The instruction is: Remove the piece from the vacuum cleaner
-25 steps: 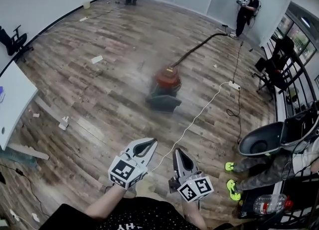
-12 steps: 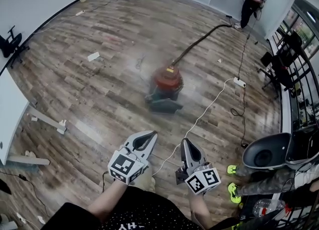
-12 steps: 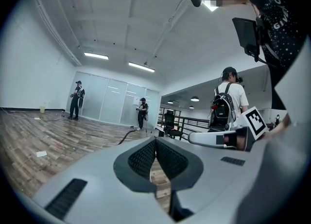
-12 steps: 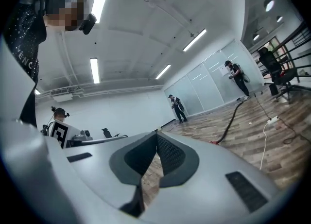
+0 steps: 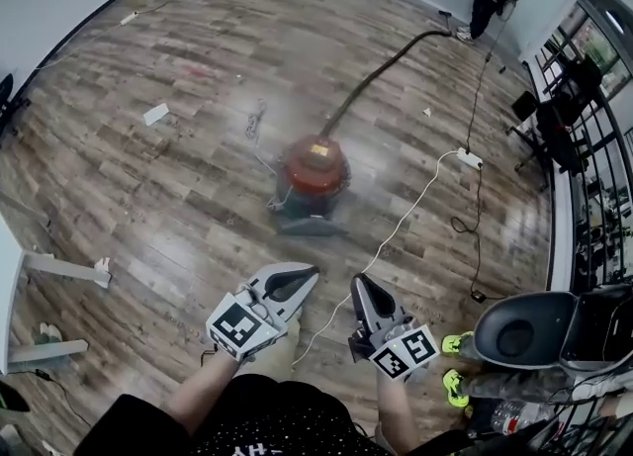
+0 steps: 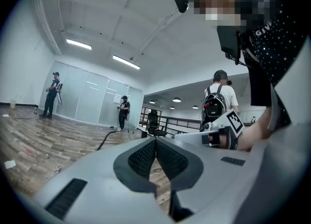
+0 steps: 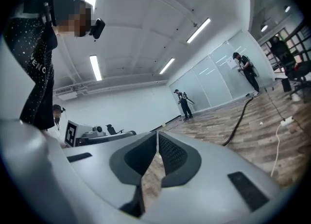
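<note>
Head view steeply down, others level

We can read only white letters on the person's black shirt [image 6: 265, 48]: "GIV" from the left, "ENC" from the right. Nothing else is clear.

I see the vacuum cleaner [image 5: 315, 172] standing upright on the wood floor [image 5: 148, 197], a round red canister on what looks like a dark base. Its black hose [image 5: 381, 78] trails away toward the far wall. Blur hides its smaller parts from me.
</note>
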{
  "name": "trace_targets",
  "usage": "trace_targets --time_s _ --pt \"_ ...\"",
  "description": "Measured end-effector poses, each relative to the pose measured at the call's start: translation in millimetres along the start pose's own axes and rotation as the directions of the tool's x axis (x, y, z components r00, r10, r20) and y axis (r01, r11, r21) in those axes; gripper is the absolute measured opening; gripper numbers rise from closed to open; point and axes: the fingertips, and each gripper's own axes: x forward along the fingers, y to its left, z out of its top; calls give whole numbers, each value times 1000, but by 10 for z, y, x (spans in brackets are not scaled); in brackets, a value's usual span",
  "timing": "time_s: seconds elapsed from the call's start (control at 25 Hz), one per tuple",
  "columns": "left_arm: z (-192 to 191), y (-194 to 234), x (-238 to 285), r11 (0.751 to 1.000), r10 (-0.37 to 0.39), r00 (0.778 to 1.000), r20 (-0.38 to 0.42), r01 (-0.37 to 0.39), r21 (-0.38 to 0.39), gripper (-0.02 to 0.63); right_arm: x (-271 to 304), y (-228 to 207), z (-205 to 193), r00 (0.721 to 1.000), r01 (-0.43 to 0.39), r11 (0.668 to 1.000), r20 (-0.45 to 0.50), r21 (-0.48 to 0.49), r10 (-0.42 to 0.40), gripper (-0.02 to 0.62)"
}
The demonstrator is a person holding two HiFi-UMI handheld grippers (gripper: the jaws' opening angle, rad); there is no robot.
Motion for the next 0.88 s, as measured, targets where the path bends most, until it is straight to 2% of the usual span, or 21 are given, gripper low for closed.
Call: trace_targets --time_s 0.12,0.24,0.4,0.56,0.88 --pt "-124 304 274 1000 -2 1000 -18 2 27 11 355 -364 27 999 31 999 24 -18 -30 11" --pt "-260 613 442 1000 20 1000 -16 -20 16 11 642 -663 12 997 56 998 59 1 -56 11" --pt "-566 888 582 999 43 999 -33 -42 29 11 835 -961 -160 996 48 999 77 7 -48 11" --pt "-1108 1080 727 998 56 997 -48 -54 37 11 899 -1275 -650 998 30 999 58 -14 -29 11" --pt "-2524 1273 1108 998 53 998 -45 -51 33 11 998 -2005 -1938 998 12 1000 67 -15 -11 11"
